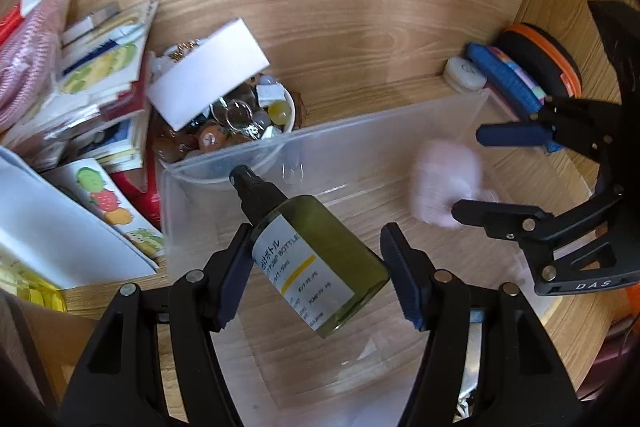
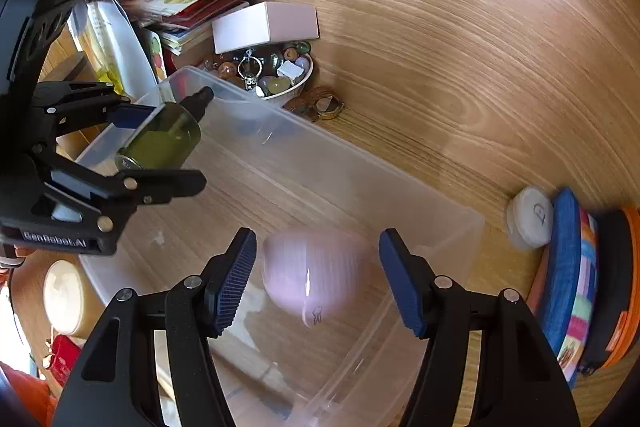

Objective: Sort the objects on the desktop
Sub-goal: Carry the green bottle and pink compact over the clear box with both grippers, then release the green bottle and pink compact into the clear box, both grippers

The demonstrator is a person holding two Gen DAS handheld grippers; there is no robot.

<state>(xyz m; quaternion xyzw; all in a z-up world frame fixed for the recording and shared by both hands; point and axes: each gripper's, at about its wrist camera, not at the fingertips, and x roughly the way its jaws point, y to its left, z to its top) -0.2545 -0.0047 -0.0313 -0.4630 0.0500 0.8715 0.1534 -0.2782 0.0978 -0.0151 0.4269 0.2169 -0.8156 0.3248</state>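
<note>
A green pump bottle (image 1: 320, 251) with a black spray top and a white label lies slanted between the pads of my left gripper (image 1: 316, 239), which is shut on it. It hangs over the left end of a clear plastic bin (image 1: 280, 155) on the wooden desk. In the right wrist view the same bottle (image 2: 168, 139) sits in the left gripper (image 2: 172, 147) above the bin's (image 2: 360, 155) far corner. My right gripper (image 2: 318, 239) holds a soft-edged, rounded pink thing (image 2: 312, 279) over the bin's right half. From the left wrist the pink thing (image 1: 440, 183) shows between the right gripper's (image 1: 468, 171) fingers.
Behind the bin stand a bowl of beads and trinkets (image 1: 240, 123), a white box (image 1: 208, 79) and a pile of booklets (image 1: 100, 75). To the bin's right lean a white round case (image 2: 530, 219), a blue patterned pouch (image 2: 568, 267) and an orange-rimmed disc (image 2: 628, 287).
</note>
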